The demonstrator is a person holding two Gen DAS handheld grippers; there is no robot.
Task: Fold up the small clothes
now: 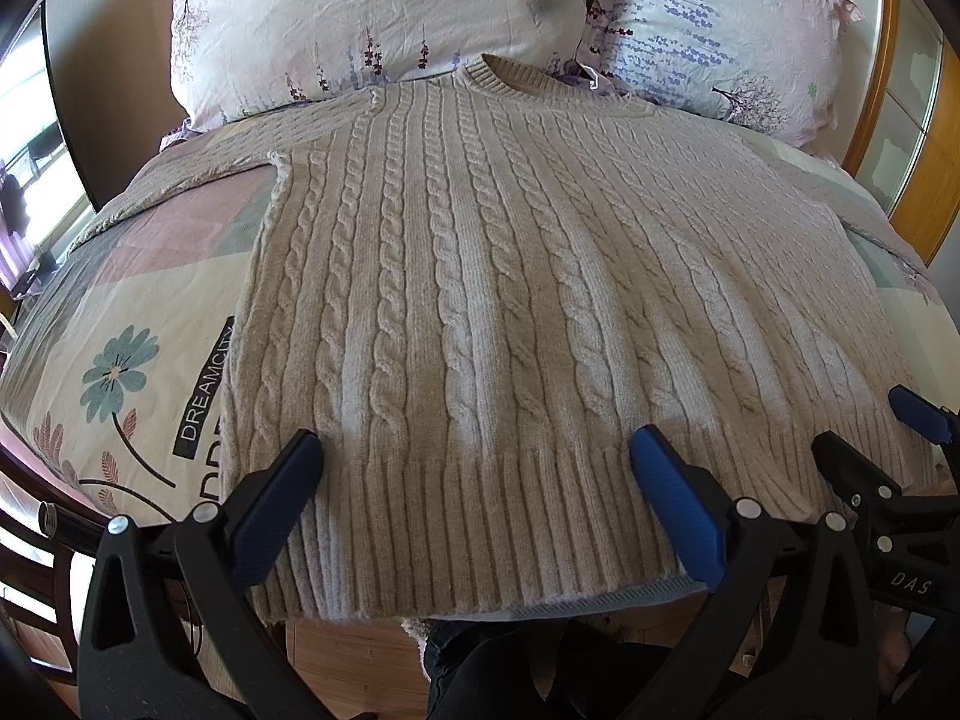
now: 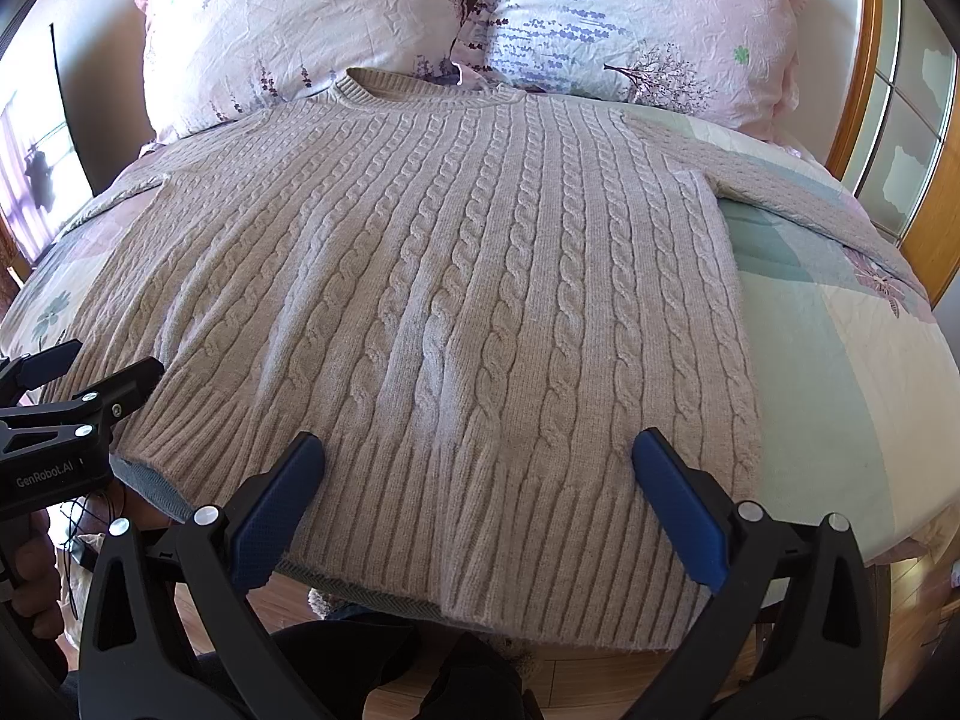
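A beige cable-knit sweater [image 1: 480, 276] lies flat and face up on the bed, collar toward the pillows, ribbed hem hanging over the near edge. It also shows in the right wrist view [image 2: 456, 300], sleeves spread to both sides. My left gripper [image 1: 477, 456] is open and empty, its blue pads just above the hem's left half. My right gripper [image 2: 477, 456] is open and empty above the hem's right half. The right gripper shows at the right edge of the left wrist view [image 1: 882, 426], and the left gripper at the left edge of the right wrist view [image 2: 90, 366].
Two floral pillows [image 1: 372, 18] [image 2: 636, 18] lean against the headboard beyond the collar. A patterned bedspread [image 1: 126, 324] covers the bed. A wooden frame [image 2: 864, 48] stands at the right. Wooden floor [image 2: 600, 678] and a person's dark legs are below the bed edge.
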